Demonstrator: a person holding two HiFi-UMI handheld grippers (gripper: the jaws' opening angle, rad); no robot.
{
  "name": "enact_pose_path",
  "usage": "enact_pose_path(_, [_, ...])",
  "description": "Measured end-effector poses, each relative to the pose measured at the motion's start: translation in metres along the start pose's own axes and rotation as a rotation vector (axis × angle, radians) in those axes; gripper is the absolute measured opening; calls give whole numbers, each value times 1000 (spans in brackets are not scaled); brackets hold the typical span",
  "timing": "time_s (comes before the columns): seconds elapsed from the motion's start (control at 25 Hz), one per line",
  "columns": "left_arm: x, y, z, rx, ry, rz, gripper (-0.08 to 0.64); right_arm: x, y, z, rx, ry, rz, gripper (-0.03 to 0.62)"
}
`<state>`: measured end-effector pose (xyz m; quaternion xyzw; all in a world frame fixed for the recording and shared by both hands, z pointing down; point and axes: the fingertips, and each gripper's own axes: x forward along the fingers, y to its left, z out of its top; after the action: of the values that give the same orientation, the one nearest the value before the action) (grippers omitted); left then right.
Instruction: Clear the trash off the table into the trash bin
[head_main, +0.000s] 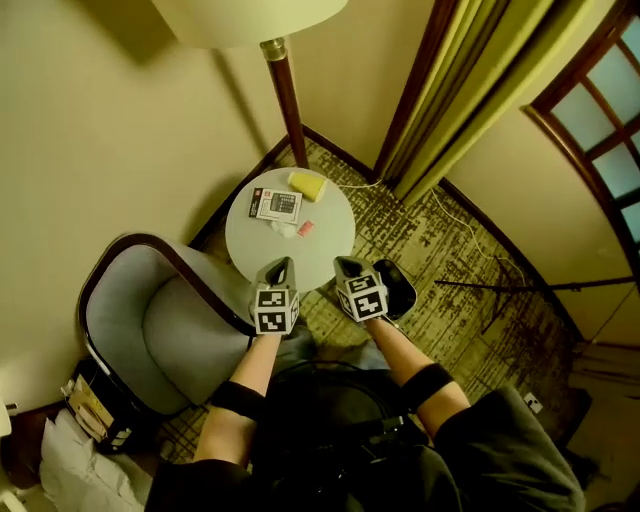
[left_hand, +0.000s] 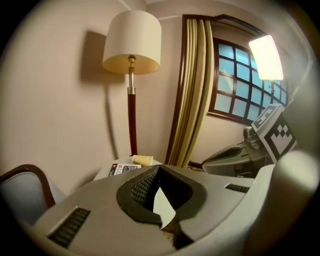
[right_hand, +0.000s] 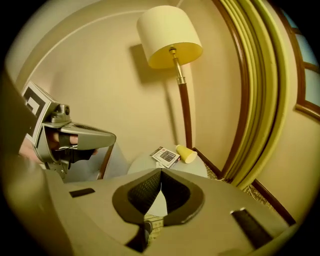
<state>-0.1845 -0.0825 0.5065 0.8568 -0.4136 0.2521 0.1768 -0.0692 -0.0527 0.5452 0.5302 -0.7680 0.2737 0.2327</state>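
I'm looking into a corner of cream walls (head_main: 120, 120) edged with dark wood skirting. A lit floor lamp (head_main: 288, 105) with a pale shade stands behind a small round table (head_main: 330, 235). Olive curtains (head_main: 450, 90) hang beside a dark-framed paned window (head_main: 600, 100). Patterned carpet (head_main: 450, 260) covers the floor. A grey armchair (head_main: 160, 330) with a dark wooden frame sits just beside the table.

No words or numbers can be read. A card (head_main: 276, 205) on the far side of the table (head_main: 330, 250) shows a red mark and a dark printed grid, too small to make out. By the table's near edge, the left cube (head_main: 274, 310) and right cube (head_main: 363, 298) bear black-and-white square markers.
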Motion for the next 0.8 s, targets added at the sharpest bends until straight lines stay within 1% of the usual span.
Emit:
enact_pose_path(0.16, [-17, 24, -8, -56, 6, 34, 0, 19, 38, 6, -57, 17, 71, 1])
enact_pose_path(0.24, [-22, 28, -9, -66, 6, 33, 0, 26, 48, 6, -76, 29, 89, 1])
enact_pose_path(0.32, [-25, 33, -14, -60, 17, 37, 0, 32, 55, 5, -85, 40, 100, 1])
enact_pose_path(0.4, [-25, 39, -19, -61, 25, 43, 0, 36, 58, 4, -89, 49, 105, 1])
enact_pose_path(0.52, [-23, 45, -25, -83, 27, 48, 0, 42, 60, 2, -94, 59, 111, 1])
enact_pose_path(0.8, [-12, 45, -31, -100, 50, 37, 1, 44, 56, 2, -77, 76, 103, 1])
